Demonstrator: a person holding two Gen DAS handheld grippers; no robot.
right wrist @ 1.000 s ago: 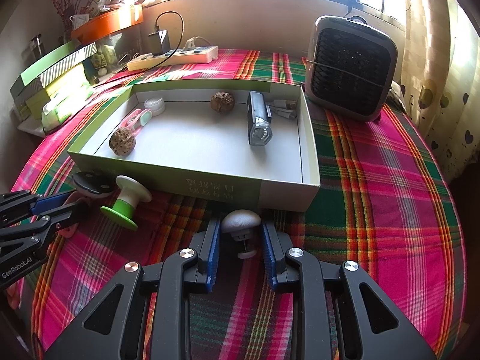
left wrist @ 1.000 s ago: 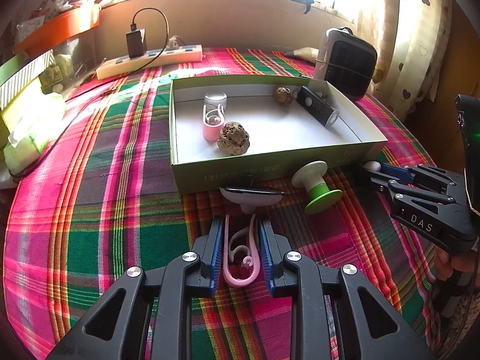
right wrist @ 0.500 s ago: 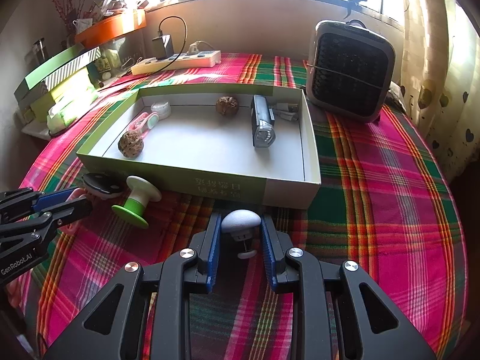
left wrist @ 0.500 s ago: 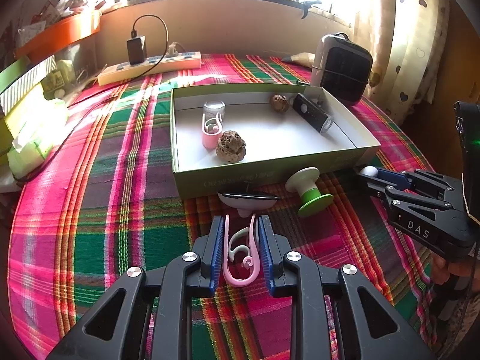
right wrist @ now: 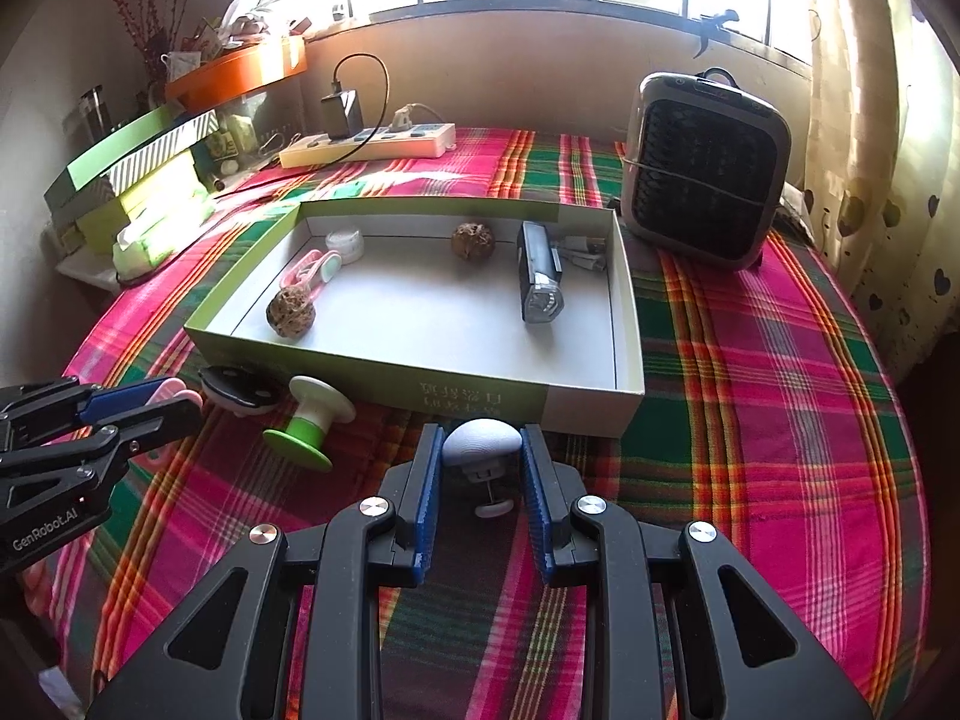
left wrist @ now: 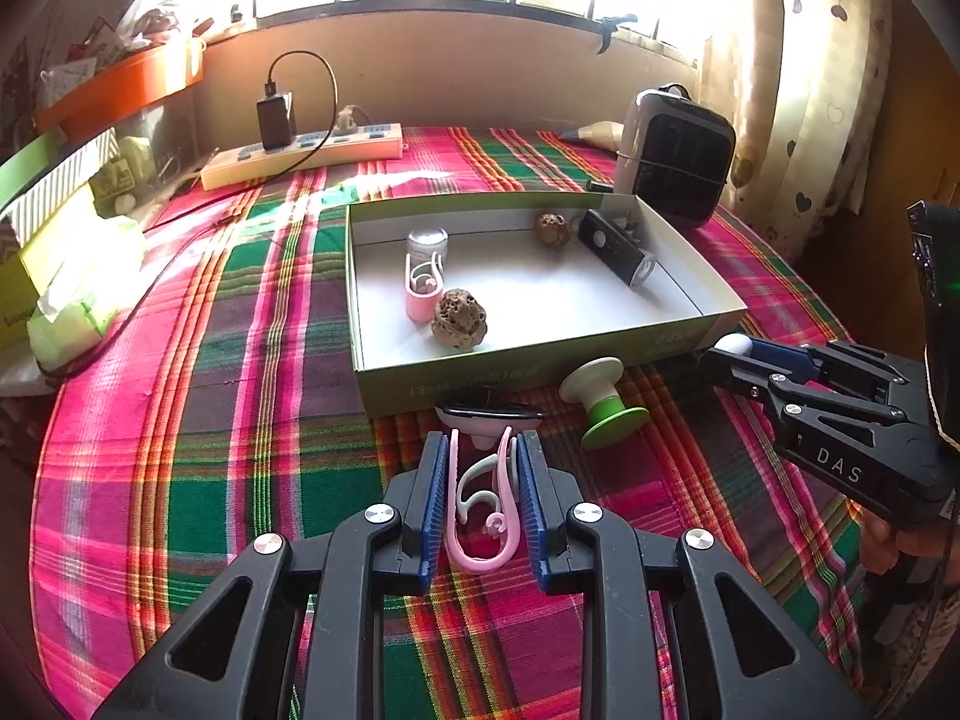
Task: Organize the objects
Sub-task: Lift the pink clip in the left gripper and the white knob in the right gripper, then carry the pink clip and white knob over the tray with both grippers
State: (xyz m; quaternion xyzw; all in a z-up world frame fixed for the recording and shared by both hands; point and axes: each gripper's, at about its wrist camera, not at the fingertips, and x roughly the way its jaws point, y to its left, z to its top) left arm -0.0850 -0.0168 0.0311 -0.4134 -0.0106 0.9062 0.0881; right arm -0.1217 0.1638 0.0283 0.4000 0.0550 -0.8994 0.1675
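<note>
My left gripper (left wrist: 482, 447) is shut on a pink clip (left wrist: 480, 504), held above the plaid cloth in front of the green box (left wrist: 540, 369). My right gripper (right wrist: 482, 441) is shut on a white mushroom-shaped knob (right wrist: 480, 443) just before the box's near wall (right wrist: 474, 396). On the cloth between them lie a black and white oval piece (left wrist: 489, 417) and a green and white spool (left wrist: 600, 396). Inside the box are a pink clip (left wrist: 420, 294), a walnut (left wrist: 459, 319), a second walnut (left wrist: 552, 229), a clear jar (left wrist: 427, 243) and a black device (left wrist: 615, 249).
A grey fan heater (right wrist: 705, 171) stands behind the box on the right. A power strip (right wrist: 369, 147) with a charger lies at the back. Green boxes (right wrist: 138, 180) and an orange tray (right wrist: 237, 69) crowd the left. A person's hand (left wrist: 900, 546) holds the right gripper.
Both grippers have drawn back and up a little from the box, each keeping its object; the box and the loose items look smaller and farther.
</note>
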